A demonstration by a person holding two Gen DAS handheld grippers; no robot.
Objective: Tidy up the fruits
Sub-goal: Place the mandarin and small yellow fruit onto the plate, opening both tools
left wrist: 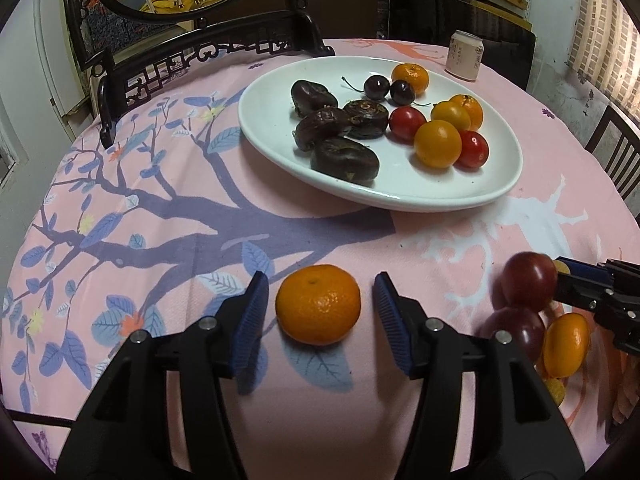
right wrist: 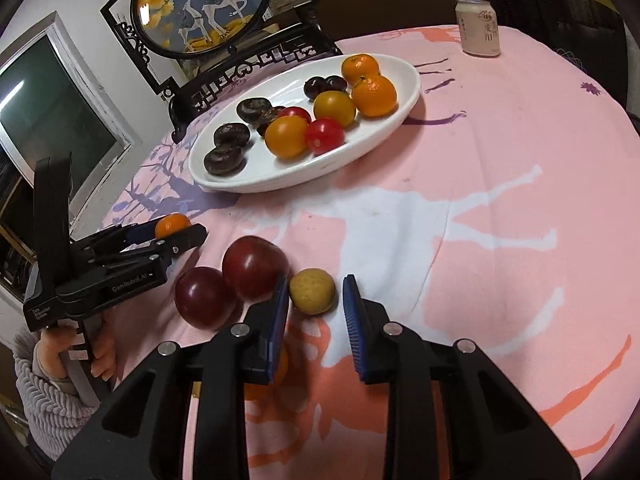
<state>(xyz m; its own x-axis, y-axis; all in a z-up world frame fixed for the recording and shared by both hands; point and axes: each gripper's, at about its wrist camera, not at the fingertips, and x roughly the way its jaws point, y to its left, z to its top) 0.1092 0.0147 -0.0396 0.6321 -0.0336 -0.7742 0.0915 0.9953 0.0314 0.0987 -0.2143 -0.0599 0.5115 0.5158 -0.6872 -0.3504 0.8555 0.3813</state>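
Observation:
My left gripper [left wrist: 318, 302] is open, its blue pads on either side of a tangerine [left wrist: 318, 304] that lies on the pink tablecloth, not touching it. My right gripper [right wrist: 316, 306] is open around a small tan longan [right wrist: 312, 291], with its left pad close to two dark red plums [right wrist: 256, 268]. An orange fruit lies partly hidden under its left finger. A white oval plate [left wrist: 400, 196] further back holds tangerines, red and yellow tomatoes, cherries and dark water chestnuts; it also shows in the right wrist view [right wrist: 256, 184].
A beverage can [left wrist: 464, 56] stands behind the plate. A dark carved wooden screen stand [left wrist: 192, 56] with a deer picture stands at the table's far left. Dark chairs surround the round table. The left gripper shows in the right wrist view [right wrist: 172, 236].

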